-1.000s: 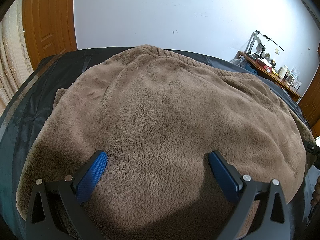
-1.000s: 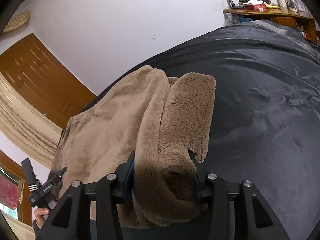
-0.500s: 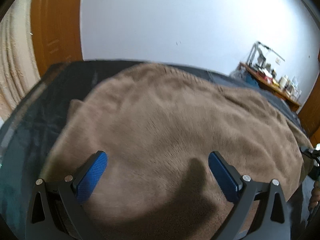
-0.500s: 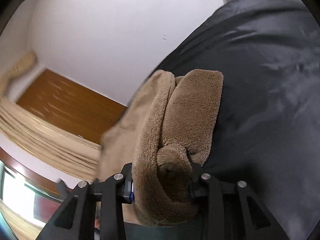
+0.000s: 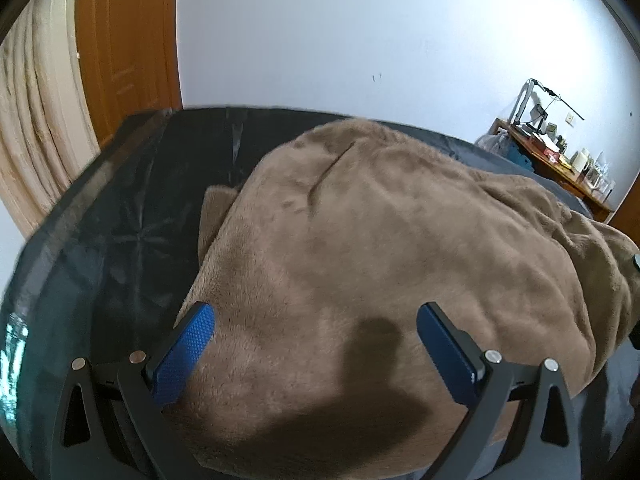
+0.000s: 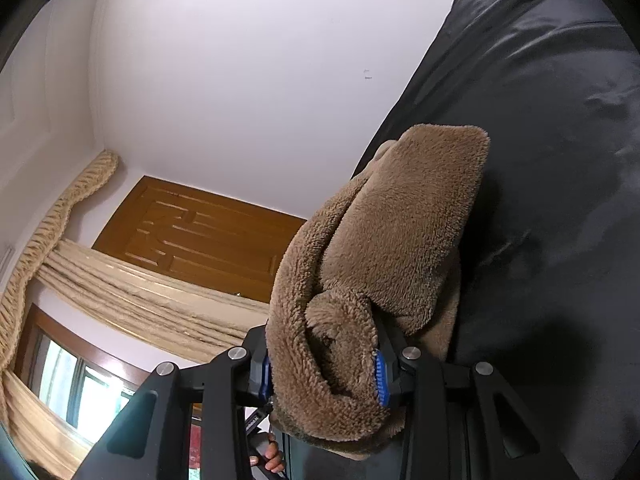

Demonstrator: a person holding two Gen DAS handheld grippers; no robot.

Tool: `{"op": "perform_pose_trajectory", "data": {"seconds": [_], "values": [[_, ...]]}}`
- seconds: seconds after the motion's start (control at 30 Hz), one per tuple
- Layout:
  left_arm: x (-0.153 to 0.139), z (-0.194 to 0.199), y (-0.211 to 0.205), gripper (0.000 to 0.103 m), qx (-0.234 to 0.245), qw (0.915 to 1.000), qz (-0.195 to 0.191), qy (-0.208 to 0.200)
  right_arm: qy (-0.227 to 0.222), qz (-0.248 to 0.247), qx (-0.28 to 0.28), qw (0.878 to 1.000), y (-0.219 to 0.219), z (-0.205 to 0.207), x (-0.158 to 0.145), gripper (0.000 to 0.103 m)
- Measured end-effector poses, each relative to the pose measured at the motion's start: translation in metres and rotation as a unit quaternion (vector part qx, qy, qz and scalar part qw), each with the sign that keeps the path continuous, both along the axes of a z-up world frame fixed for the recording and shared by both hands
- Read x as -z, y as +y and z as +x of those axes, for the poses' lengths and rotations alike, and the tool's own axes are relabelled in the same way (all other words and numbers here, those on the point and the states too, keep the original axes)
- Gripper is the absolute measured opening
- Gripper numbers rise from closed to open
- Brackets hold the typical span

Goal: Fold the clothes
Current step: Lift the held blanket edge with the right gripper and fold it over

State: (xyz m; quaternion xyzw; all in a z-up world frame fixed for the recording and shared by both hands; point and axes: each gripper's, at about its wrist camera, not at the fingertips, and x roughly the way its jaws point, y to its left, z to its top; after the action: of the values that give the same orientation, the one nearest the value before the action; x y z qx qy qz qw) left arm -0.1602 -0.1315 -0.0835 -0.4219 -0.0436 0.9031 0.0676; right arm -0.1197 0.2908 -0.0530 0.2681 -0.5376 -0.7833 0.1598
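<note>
Left wrist view
Garment: a brown fleece garment [image 5: 400,248], thick and plush, lies spread over the dark bed cover [image 5: 120,240]; a crease runs down from its far edge, and its right side bunches into folds.
Garment's place: on the bed, nearer the cover's right side, bare cover showing to its left.
Left gripper [image 5: 316,344]: jaws stand wide apart above the garment's near part, nothing between the blue pads [image 5: 184,354]; no contact shows.

Right wrist view
Garment: a doubled-up bunch of the same fleece [image 6: 380,264], rolled and lumpy at the near end.
Right gripper [image 6: 322,376]: jaws partly closed and clamped on this bunch, pads pressing either side.
Garment's place: the rest extends away from the jaws over the bed cover [image 6: 560,160].
</note>
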Motion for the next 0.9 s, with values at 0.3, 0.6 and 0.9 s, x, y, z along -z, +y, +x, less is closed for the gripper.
{"op": "perform_pose_trajectory", "data": {"seconds": [0.3, 0.6, 0.9], "values": [[0.004, 0.001, -0.01, 0.102, 0.0, 0.9995, 0.031, -0.008, -0.05, 0.04, 0.029, 0.998, -0.007, -0.008, 0.0, 0.038], [-0.015, 0.011, -0.05, 0.102, -0.04, 0.9917, 0.122, 0.002, 0.049, 0.019, -0.029, 0.998, -0.073, -0.047, -0.054, 0.038], [-0.027, 0.025, -0.122, 0.102, -0.148, 0.9667, 0.207, 0.026, 0.098, 0.004, -0.138, 0.986, -0.202, -0.099, -0.096, 0.038]]}}
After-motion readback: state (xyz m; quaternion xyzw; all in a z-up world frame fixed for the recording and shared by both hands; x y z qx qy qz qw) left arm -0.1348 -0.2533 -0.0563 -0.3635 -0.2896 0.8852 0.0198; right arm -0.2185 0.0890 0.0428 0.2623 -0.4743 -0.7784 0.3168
